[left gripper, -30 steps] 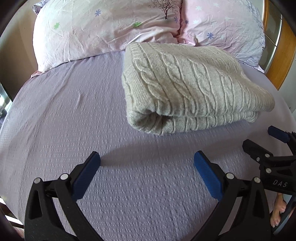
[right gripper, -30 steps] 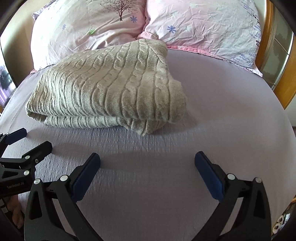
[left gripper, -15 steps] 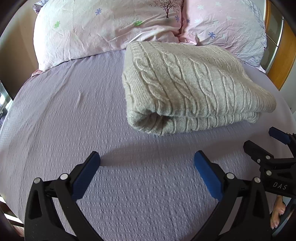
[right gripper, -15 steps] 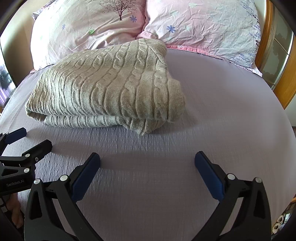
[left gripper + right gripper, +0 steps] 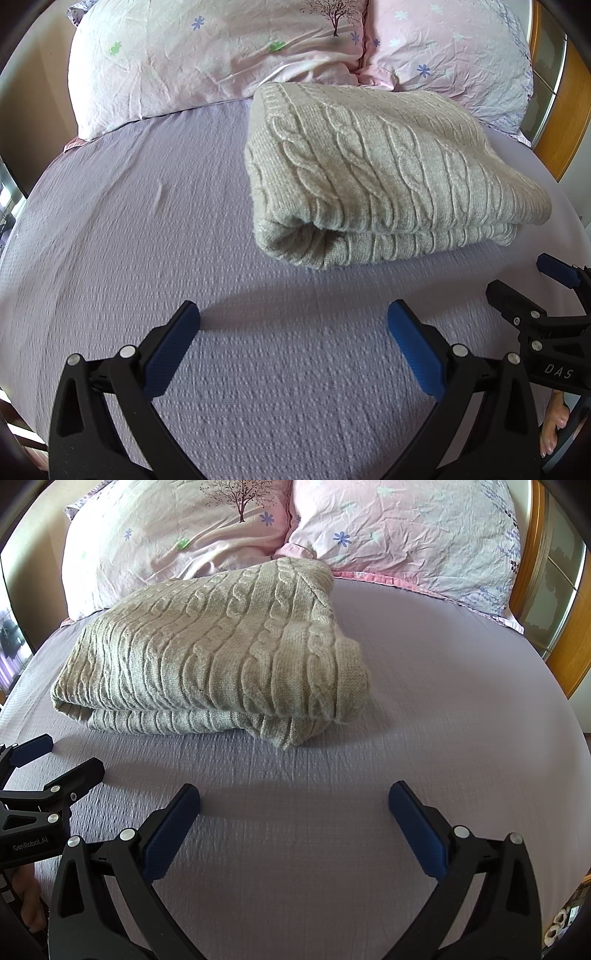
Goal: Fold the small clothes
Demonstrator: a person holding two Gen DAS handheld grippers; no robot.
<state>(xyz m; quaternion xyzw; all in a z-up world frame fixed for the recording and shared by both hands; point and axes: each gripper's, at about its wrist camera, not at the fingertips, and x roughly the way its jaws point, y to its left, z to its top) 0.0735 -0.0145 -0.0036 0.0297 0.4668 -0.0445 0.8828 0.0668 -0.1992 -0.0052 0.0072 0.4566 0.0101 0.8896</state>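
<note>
A beige cable-knit sweater (image 5: 376, 173) lies folded in a thick bundle on the lilac bed sheet (image 5: 147, 229); it also shows in the right wrist view (image 5: 221, 657). My left gripper (image 5: 293, 325) is open and empty, hovering over the sheet in front of the sweater's left folded end. My right gripper (image 5: 294, 805) is open and empty, in front of the sweater's right end. The right gripper shows at the right edge of the left wrist view (image 5: 524, 291), and the left gripper at the left edge of the right wrist view (image 5: 55, 760).
Two pink flowered pillows (image 5: 207, 55) (image 5: 406, 531) lie behind the sweater at the head of the bed. A wooden headboard frame (image 5: 569, 638) stands at the far right. Bare sheet (image 5: 461, 701) stretches to the right of the sweater.
Both grippers have drifted slightly; the sweater sits a little lower and nearer in both views. Nothing was taken hold of or let go.
</note>
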